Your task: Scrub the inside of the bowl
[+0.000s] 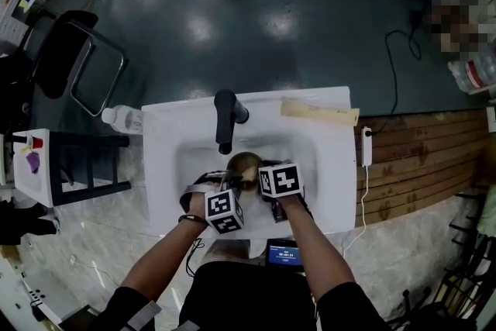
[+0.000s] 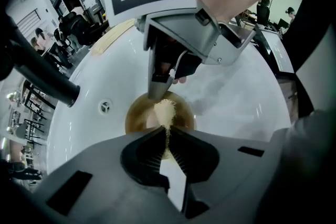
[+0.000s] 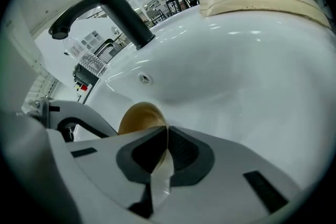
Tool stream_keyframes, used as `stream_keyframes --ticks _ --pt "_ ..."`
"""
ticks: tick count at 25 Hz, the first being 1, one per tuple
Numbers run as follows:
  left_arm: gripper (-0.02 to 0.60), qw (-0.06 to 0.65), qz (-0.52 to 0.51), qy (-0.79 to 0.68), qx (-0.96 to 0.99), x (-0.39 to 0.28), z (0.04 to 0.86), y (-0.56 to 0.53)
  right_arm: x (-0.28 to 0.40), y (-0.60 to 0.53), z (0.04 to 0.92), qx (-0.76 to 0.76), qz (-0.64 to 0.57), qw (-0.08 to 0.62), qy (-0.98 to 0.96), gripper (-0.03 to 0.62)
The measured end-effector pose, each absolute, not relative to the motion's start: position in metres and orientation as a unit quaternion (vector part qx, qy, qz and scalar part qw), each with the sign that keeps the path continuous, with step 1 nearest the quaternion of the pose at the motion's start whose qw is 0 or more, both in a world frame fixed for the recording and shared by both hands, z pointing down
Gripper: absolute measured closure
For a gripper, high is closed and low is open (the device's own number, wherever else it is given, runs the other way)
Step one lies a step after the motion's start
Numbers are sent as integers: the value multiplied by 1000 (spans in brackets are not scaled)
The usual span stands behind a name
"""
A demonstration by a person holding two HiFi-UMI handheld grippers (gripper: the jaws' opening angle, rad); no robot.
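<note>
Logged brown, glossy round bowl [image 1: 246, 163] at bottom of white ceramic sink basin [image 1: 164, 159], just in front of black lever faucet [image 1: 225, 117] and near basin's small round overflow fitting [image 2: 105, 106]. Found right gripper [image 3: 167, 129] clamped on bowl's rim, jaws drawn almost together with only thin wall pinched between ridged pads. Found left gripper [image 2: 167, 132] likewise closed tight, pinching pale yellow scrubbing pad [image 2: 164, 111]; pad's free end projected past jaw tips over bowl's inside. Could not confirm contact between pad and bowl wall. Noted both grippers side by side above basin, left one nearer front edge. Noted long beige strip [image 1: 319, 112] on back right of sink deck, and clear plastic bottle [image 1: 122, 118] just off left rear corner.
</note>
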State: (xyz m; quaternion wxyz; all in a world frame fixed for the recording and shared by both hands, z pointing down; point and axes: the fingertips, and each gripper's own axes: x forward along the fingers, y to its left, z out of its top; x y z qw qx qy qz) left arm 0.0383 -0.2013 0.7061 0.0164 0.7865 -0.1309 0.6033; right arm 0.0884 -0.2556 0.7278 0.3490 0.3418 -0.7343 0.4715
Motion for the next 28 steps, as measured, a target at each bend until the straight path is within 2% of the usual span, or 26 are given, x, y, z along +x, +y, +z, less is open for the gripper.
stream_keyframes --ticks 10,28 --pt "565 3 599 -67 798 67 716 -182 88 -252 728 338 483 341 -732 574" --pt "565 59 578 -87 809 70 720 -208 87 -251 723 314 463 348 -752 574"
